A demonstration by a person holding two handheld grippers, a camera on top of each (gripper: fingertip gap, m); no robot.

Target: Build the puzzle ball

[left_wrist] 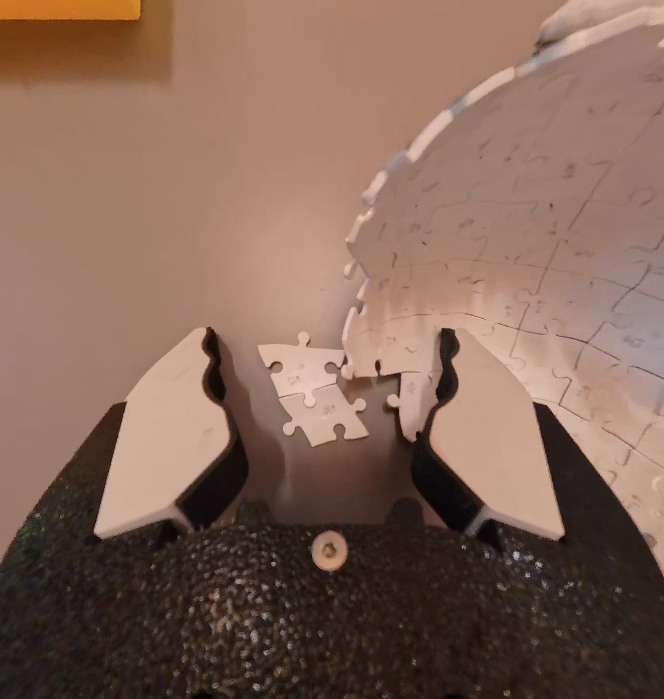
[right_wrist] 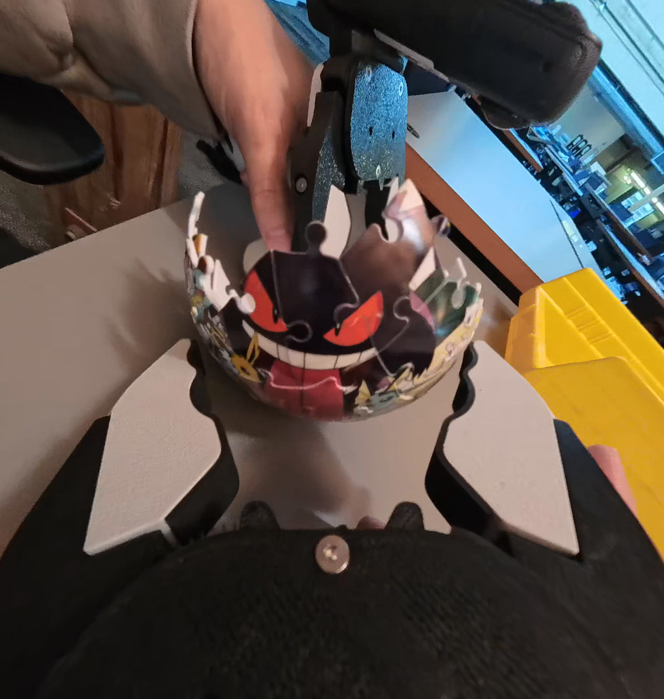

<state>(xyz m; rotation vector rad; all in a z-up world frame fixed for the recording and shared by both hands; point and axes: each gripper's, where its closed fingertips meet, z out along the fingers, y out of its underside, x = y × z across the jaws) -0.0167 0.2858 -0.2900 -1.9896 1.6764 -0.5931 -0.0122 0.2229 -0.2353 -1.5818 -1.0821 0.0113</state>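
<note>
The puzzle ball [right_wrist: 322,340] is a half-built bowl standing on the grey table [right_wrist: 77,302], with a dark grinning face with red eyes on its outside. My right gripper [right_wrist: 330,370] is open, with a fingertip close on each side of the ball's lower part. My left gripper [left_wrist: 328,374] is open above the rim, looking at the ball's white inside [left_wrist: 530,264]. Two joined pieces [left_wrist: 315,393] stick out from the rim between its fingers, untouched. In the right wrist view the left gripper [right_wrist: 341,212] reaches down from above. A finger [right_wrist: 273,227] of the hand holding it rests by the raised black piece [right_wrist: 307,272].
A yellow bin [right_wrist: 595,359] stands close to the right of the ball. A yellow object [left_wrist: 58,11] shows at the far left of the table. A sleeve and arm [right_wrist: 115,49] hang over the back. Shelves lie beyond the table edge.
</note>
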